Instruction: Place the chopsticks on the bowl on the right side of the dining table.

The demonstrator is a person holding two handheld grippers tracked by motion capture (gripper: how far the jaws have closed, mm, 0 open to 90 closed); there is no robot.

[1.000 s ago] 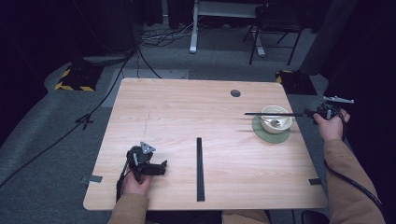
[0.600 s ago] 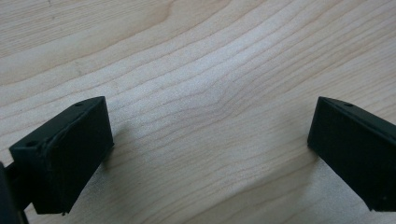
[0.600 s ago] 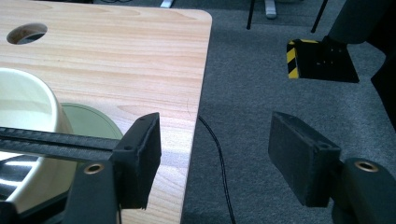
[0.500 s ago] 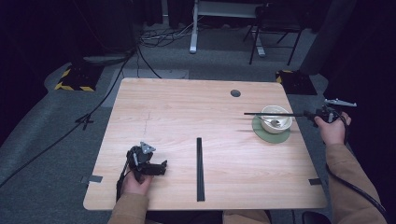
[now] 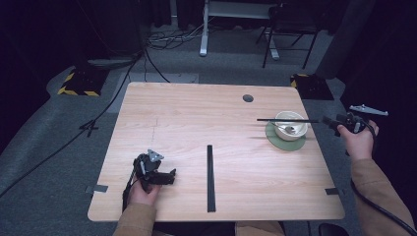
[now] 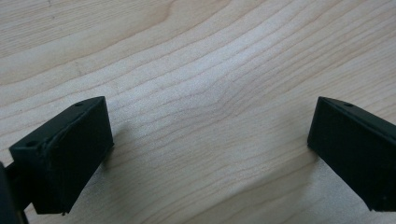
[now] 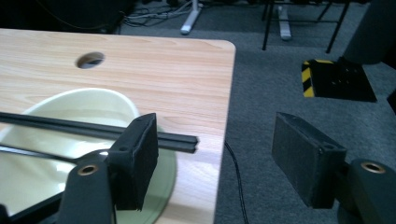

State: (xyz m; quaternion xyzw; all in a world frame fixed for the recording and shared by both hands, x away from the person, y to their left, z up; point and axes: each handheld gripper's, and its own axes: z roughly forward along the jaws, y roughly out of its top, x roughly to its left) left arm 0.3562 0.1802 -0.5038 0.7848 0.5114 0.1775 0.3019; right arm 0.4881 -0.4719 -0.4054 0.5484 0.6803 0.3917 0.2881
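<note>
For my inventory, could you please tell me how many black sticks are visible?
2: one black stick lies flat near the table front middle; the other stick rests across the white bowl. Each may be a close-set pair.

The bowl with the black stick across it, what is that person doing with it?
A person holds a gripper in each hand at a wooden table. The right gripper is open beside the end of a black stick lying across a cream bowl, which sits on a green saucer and has a spoon inside. The left gripper rests open on bare wood. A second black stick lies on the table.
</note>
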